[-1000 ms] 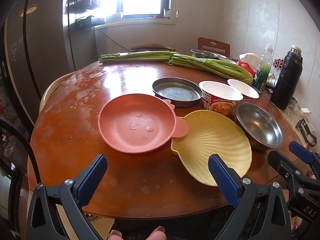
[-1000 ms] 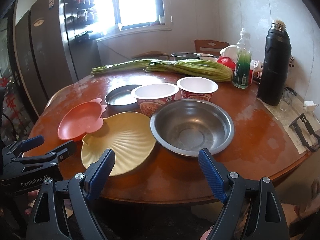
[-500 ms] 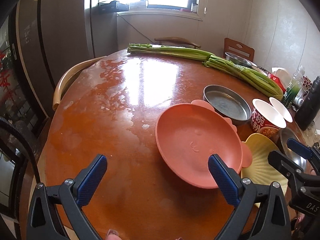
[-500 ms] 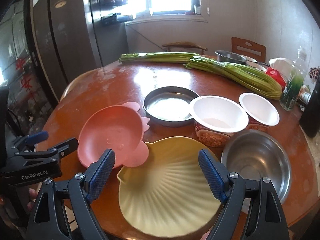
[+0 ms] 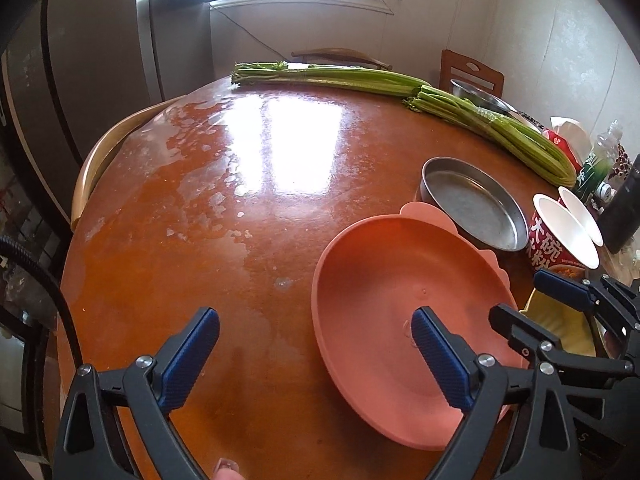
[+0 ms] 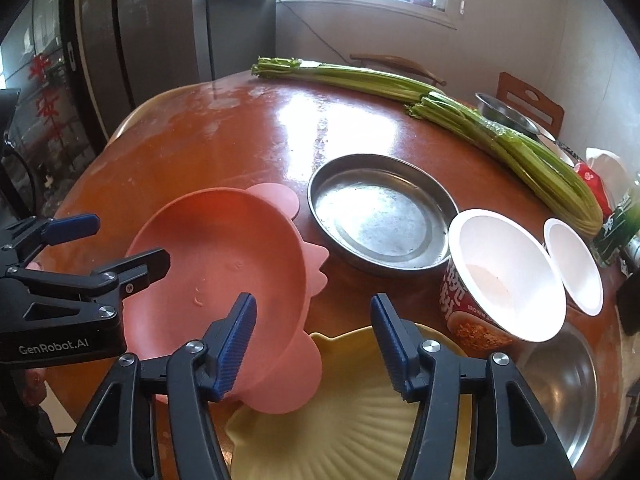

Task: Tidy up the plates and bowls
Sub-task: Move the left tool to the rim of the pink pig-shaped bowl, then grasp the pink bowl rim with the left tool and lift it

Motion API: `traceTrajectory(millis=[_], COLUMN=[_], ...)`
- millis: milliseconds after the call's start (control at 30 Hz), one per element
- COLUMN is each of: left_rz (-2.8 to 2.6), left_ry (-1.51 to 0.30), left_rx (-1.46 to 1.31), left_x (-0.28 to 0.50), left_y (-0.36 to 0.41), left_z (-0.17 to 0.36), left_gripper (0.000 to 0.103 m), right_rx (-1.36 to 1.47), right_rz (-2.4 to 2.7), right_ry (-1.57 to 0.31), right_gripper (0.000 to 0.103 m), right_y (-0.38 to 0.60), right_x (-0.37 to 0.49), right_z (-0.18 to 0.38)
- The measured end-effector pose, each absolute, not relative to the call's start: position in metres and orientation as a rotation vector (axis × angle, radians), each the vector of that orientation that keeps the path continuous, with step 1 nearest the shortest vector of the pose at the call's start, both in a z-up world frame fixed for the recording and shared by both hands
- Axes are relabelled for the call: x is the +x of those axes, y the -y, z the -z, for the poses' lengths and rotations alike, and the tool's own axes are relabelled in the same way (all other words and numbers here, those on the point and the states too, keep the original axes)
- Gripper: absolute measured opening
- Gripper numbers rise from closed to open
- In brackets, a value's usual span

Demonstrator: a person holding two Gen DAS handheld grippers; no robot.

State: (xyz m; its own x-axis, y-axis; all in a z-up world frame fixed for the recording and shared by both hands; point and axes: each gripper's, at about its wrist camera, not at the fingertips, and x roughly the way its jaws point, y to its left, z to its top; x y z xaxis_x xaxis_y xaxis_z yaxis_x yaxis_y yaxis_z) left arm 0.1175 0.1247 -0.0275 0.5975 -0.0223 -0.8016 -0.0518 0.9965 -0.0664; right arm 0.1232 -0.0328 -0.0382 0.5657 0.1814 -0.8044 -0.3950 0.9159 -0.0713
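Both claws, left gripper (image 5: pixel 316 342) and right gripper (image 6: pixel 314 334), gape, holding nothing.
The pink scalloped plastic plate (image 6: pixel 224 276) overlaps the yellow shell-shaped plate (image 6: pixel 352 408) on the round wooden table (image 5: pixel 240 208).

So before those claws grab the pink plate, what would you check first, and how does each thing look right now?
1. Left claw open: ok, its jaws are spread wide.
2. Left claw astride the pink plate: ok, one finger is over the plate, the other is over bare table outside its rim.
3. Right claw open: ok, jaws apart, nothing held.
4. Pink plate free of its neighbours: not ok, its edge overlaps the yellow shell plate.
5. Claws clear of each other: cannot tell, they are close together over the same plate.
6. Steel pan out of the way: cannot tell, it sits right beside the pink plate's rim.
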Motion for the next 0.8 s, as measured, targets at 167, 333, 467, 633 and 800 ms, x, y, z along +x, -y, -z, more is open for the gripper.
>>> traceTrajectory(millis=[167, 333, 467, 633, 800], left_rz=[-0.005, 0.033, 0.050, 0.058, 0.064], left_ry=[-0.939, -0.969, -0.969, -0.971, -0.995], left_rx=[-0.077, -0.099, -0.120, -0.145, -0.182], left_x=[0.123, 0.130, 0.132, 0.138, 0.146], left_y=[-0.125, -0.126, -0.131, -0.142, -0.152], left_z=[0.030, 0.034, 0.033, 0.028, 0.031], left_gripper=[0.088, 0.071, 0.066, 0.062, 0.061], right_rx=[-0.256, -0.273, -0.260, -0.244, -0.224], right_rz=[-0.369, -0.399, -0.425, -0.455, -0.466], right_ry=[-0.927, -0.926, -0.927, -0.929, -0.934], right_gripper=[0.051, 0.051, 0.050, 0.050, 0.050], right_y=[0.027, 0.016, 0.010, 0.000, -0.004], right_x=[0.127, 0.129, 0.130, 0.134, 0.139], right_z=[0.041, 0.040, 0.036, 0.031, 0.029])
